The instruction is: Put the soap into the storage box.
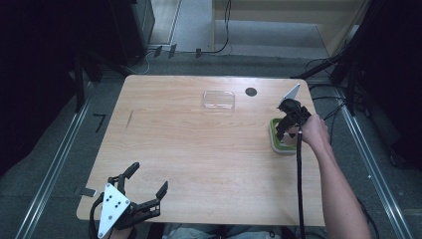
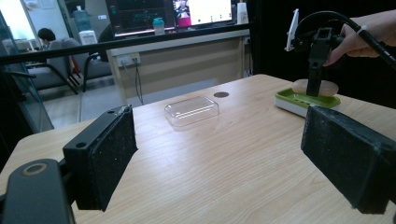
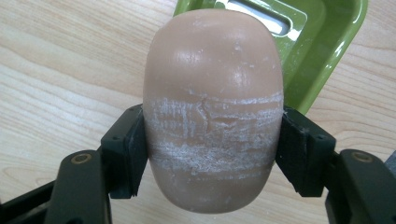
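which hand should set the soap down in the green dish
Right. Its tongs are shut on the soap beside the green dish. The left tongs stand open at the table's near edge.

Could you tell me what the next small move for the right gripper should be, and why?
Probably lower the soap bar into the green dish. The right gripper is clamped on the bar's sides, with the bar partly over the dish's rim, so a short descent then opening seems right.
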